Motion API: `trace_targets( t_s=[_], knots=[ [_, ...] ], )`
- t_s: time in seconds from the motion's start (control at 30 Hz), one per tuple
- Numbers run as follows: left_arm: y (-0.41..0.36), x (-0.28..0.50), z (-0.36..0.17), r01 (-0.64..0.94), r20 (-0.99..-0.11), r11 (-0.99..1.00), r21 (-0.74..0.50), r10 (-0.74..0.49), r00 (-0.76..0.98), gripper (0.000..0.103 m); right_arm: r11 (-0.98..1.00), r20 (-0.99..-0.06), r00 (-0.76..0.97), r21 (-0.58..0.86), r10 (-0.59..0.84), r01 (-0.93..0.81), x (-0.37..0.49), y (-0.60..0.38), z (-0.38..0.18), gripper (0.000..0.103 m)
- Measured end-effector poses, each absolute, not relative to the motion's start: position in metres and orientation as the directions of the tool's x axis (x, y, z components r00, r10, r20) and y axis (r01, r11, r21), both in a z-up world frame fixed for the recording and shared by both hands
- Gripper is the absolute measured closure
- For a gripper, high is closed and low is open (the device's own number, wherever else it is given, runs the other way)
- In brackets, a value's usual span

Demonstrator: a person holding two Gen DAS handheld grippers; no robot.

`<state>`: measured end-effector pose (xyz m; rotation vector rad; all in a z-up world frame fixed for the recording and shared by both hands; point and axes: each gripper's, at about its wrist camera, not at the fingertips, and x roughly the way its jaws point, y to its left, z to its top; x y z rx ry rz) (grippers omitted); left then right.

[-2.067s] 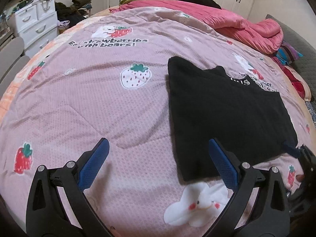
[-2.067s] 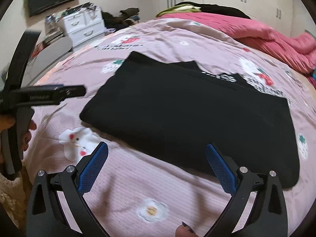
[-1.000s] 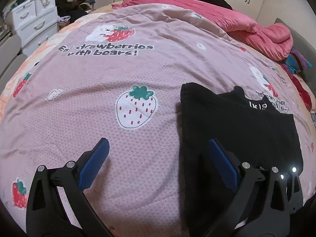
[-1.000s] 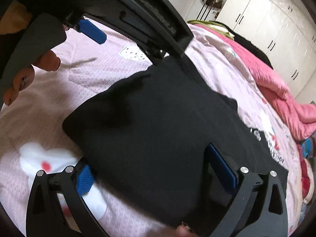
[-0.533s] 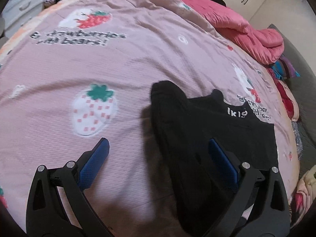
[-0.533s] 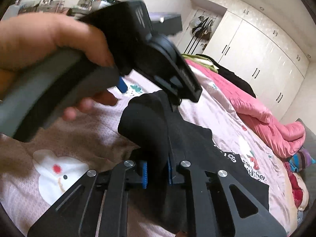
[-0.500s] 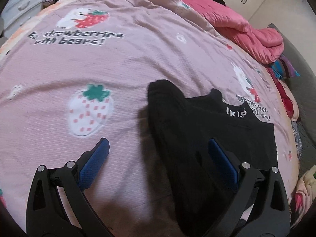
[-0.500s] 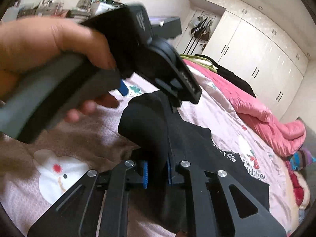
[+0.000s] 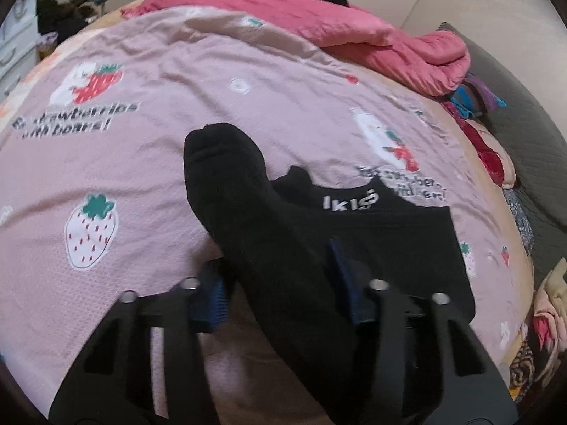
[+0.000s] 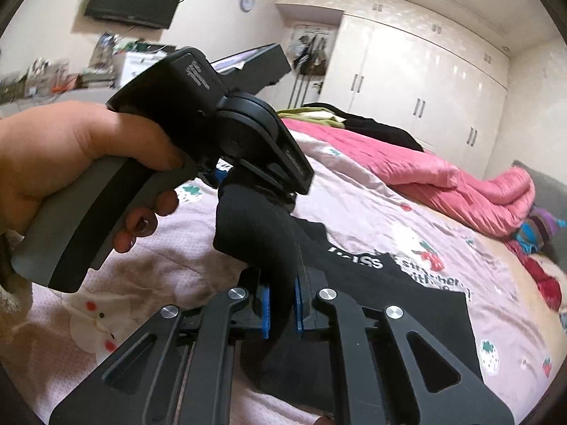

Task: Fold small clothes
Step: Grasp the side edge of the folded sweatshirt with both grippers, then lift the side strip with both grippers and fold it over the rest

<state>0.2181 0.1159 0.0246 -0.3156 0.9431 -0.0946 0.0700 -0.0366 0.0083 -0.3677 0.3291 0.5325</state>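
Quilt point(image 9: 149, 163) left of garment point(image 9: 389, 248) bare; pink duvet point(image 9: 354, 35) blocks far side.

Black garment point(image 9: 372, 248) — white lettering, one edge lifted off the bedspread

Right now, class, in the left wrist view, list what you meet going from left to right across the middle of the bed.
Strawberry print → raised fold of the black garment → white lettering on the garment → bear-and-strawberry print → grey cushion.
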Motion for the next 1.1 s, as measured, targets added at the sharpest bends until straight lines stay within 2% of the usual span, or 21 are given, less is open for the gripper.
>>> trace_targets(
  t_s=[0.07,0.47,1.1],
  knots=[
    [0.108,0.217,0.033,-0.036,-0.767,0.95,-0.31,-0.227,0.6,0.076,0.817,-0.383,0.821,-0.23,0.423,-0.528,0.07,-0.047,0.013,0.095],
    [0.042,0.219,0.072,0.066,-0.735,0.956,-0.285,-0.262,0.626,0.077,0.897,-0.34,0.859,-0.086,0.383,-0.433,0.069,-0.111,0.033,0.095],
    [-0.056,0.243,0.065,0.195,-0.756,0.941,-0.278,-0.34,0.56,0.077,0.952,-0.385,0.871,0.088,0.304,-0.294,0.072,-0.188,0.021,0.095]
  ],
)
